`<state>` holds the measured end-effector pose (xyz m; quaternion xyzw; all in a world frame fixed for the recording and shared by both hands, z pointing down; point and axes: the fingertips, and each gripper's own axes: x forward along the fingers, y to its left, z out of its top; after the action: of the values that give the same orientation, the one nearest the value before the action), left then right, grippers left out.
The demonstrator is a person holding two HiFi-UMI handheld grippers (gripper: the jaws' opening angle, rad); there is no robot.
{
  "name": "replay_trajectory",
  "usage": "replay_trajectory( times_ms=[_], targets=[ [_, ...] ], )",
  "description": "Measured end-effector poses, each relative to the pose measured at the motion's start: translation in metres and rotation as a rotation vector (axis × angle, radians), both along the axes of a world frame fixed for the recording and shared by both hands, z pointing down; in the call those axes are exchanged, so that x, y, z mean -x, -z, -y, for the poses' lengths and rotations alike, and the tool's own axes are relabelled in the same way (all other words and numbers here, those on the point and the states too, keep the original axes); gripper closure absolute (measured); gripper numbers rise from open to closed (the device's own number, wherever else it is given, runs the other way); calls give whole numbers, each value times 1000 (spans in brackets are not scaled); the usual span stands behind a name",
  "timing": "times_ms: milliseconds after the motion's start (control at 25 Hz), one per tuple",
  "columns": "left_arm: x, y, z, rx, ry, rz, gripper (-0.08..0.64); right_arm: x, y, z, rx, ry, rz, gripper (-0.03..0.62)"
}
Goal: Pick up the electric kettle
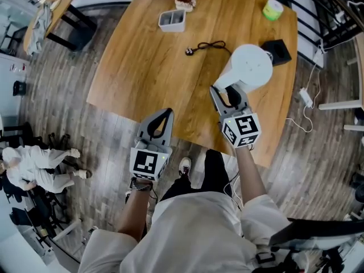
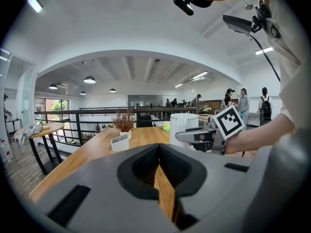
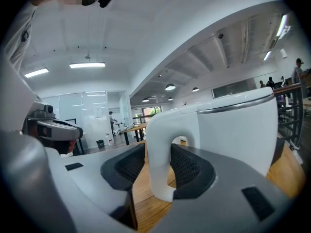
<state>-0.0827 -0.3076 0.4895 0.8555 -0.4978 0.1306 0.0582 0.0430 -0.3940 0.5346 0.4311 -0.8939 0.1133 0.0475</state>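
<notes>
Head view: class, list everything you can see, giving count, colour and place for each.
table: one, brown wood, centre
electric kettle: one, white, table's near right
base: one, black, just beyond the kettle
cord with plug: one, black, mid-table
holder: one, white, two compartments, far side
plant pot: one, white, far edge
tub: one, yellow-green, far right corner
left gripper: one, grey, shut, empty, at the table's near edge
right gripper: one, grey, open around the kettle's handle
</notes>
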Motion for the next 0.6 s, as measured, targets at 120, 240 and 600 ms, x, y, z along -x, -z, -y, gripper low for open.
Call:
replay_trajectory(
  times_ms=[120, 240, 600],
  targets=[
    [0, -2, 1, 2, -2, 3, 557, 0, 2, 2, -6, -44, -13, 439],
    [-1, -5, 0, 4, -8, 6, 557, -2, 1, 6, -5, -78, -20, 440],
    [1, -7, 0, 11, -11, 6, 558, -3, 1, 7, -13, -74, -27, 445]
  ],
)
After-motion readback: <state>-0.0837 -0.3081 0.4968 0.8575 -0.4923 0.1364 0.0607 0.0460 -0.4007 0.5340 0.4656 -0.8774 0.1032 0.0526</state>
